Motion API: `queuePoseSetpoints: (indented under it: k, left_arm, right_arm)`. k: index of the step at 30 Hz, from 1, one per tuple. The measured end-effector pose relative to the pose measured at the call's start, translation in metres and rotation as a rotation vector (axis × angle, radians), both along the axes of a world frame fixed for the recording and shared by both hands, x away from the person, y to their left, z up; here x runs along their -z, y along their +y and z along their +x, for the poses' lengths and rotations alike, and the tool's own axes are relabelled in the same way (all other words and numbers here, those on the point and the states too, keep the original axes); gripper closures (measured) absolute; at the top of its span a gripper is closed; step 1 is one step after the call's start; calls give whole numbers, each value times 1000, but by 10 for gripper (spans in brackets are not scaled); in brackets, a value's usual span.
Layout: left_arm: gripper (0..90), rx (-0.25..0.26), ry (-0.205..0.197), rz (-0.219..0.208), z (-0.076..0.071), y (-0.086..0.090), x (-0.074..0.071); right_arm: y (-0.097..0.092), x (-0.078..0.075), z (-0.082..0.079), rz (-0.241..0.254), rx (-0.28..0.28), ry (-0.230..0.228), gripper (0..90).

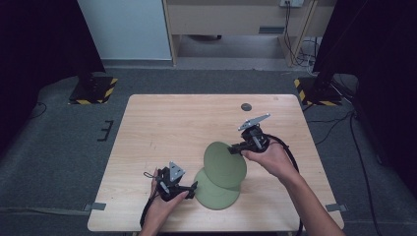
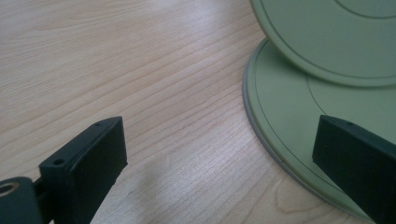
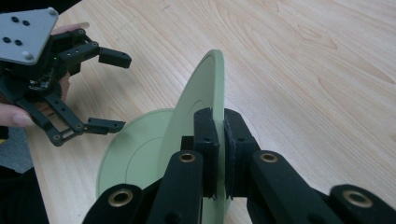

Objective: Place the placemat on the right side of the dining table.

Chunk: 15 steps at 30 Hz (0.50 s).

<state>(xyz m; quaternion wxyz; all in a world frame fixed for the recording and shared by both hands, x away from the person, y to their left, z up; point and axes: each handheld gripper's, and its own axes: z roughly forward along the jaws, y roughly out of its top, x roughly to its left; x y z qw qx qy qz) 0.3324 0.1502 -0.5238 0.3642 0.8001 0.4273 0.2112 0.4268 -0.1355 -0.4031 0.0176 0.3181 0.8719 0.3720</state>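
Two pale green plates are on view. My right gripper [image 1: 235, 148] [image 3: 220, 154] is shut on the rim of the upper green plate [image 1: 224, 164] [image 3: 198, 100], which it holds tilted on edge above the table. The lower green plate [image 1: 216, 194] [image 2: 299, 116] [image 3: 133, 147] lies flat on the wood beneath it. At that plate's left edge my left gripper [image 1: 193, 189] [image 2: 219, 158] stands open, one jaw over the bare table and the other over the plate's rim, with nothing pinched between them.
The light wooden table [image 1: 167, 128] has a small dark round mark [image 1: 246, 106] near its far edge. Dark stands with yellow-black bases [image 1: 93, 88] sit on the grey floor beyond the table's far corners.
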Motion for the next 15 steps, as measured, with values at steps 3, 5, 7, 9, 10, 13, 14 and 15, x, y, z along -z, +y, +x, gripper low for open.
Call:
queuePoseSetpoints:
  k: [3, 5, 7, 9, 10, 13, 14, 15]
  left_arm:
    - [26, -10, 0, -2, 0, 3, 0]
    - [25, -16, 1, -4, 1, 5, 0]
    - [25, -24, 0, -8, 2, 7, 0]
    - [25, -30, -1, -11, 2, 9, -1]
    - [26, -33, -1, -11, 2, 9, -1]
    - [26, -50, -6, -14, 2, 12, -2]
    - [26, -57, -8, -18, 2, 14, -3]
    - [26, -62, -10, -19, 3, 15, -3]
  right_arm:
    - [0, -7, -1, 6, -3, -4, 859]
    - [1, -9, -1, 13, -4, -10, 859]
    - [1, -12, -2, 14, -4, -15, 859]
    - [2, -14, -2, 15, -4, -20, 860]
    - [2, -15, -2, 15, -4, -21, 859]
    - [3, -17, -1, 24, 2, -19, 860]
    - [3, -18, -1, 24, 2, -21, 860]
    - [3, -18, -1, 22, 3, -24, 860]
